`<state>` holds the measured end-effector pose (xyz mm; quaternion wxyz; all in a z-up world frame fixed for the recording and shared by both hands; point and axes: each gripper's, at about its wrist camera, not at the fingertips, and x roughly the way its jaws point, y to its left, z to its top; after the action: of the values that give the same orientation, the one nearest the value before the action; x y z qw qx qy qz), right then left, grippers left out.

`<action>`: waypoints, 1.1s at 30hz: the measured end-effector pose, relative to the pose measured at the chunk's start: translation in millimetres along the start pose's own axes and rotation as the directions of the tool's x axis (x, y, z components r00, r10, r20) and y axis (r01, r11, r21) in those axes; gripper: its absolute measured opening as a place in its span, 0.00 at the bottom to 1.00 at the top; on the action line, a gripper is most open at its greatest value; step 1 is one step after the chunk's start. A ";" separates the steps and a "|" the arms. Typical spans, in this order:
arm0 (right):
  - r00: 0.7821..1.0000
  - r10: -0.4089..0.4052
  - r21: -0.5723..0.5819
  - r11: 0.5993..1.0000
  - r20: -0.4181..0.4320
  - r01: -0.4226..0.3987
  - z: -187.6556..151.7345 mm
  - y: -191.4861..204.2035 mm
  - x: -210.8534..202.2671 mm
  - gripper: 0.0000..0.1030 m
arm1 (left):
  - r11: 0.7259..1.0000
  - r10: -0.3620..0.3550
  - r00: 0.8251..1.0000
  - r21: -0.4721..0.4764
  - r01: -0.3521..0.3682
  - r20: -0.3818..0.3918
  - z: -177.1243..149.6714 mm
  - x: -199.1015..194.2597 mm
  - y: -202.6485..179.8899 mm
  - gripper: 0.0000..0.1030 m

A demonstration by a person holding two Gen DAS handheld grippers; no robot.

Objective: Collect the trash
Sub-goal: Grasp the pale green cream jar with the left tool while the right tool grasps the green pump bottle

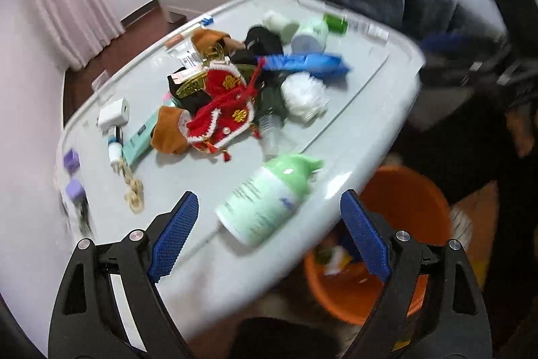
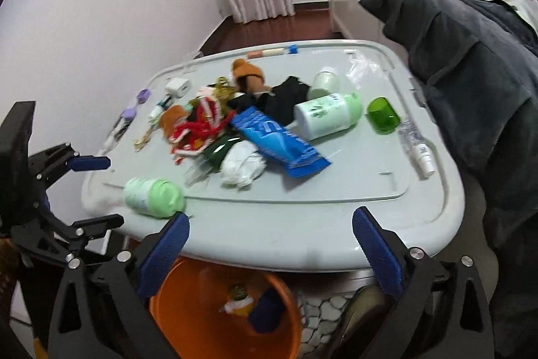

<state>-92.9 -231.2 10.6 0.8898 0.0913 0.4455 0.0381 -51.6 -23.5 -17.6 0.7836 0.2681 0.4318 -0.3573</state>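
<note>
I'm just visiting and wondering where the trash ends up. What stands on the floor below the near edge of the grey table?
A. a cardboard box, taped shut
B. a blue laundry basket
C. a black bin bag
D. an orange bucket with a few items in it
D: the orange bucket shows under the rim of the grey table, with a few things lying inside it.
</note>
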 end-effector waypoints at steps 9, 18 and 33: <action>0.999 -0.005 0.019 1.000 -0.045 0.006 -10.7 -9.4 22.1 0.93 | 0.977 -0.032 0.997 0.210 0.045 -0.064 6.4 45.3 -1.5 0.82; 0.998 -0.007 0.042 0.999 -0.069 0.010 -9.8 -11.7 30.4 0.93 | 0.981 -0.195 0.974 -0.042 0.191 -0.119 12.9 70.8 21.7 0.50; 0.998 -0.023 0.227 0.973 -0.059 0.036 64.9 -43.6 49.5 0.95 | 0.941 -0.205 0.972 -0.250 0.229 0.116 14.0 9.7 2.7 0.49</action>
<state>-11.9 -274.9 1.2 0.8610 0.1851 0.4731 -0.0240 -39.1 -35.3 -19.0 0.7861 0.0971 0.4672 -0.3928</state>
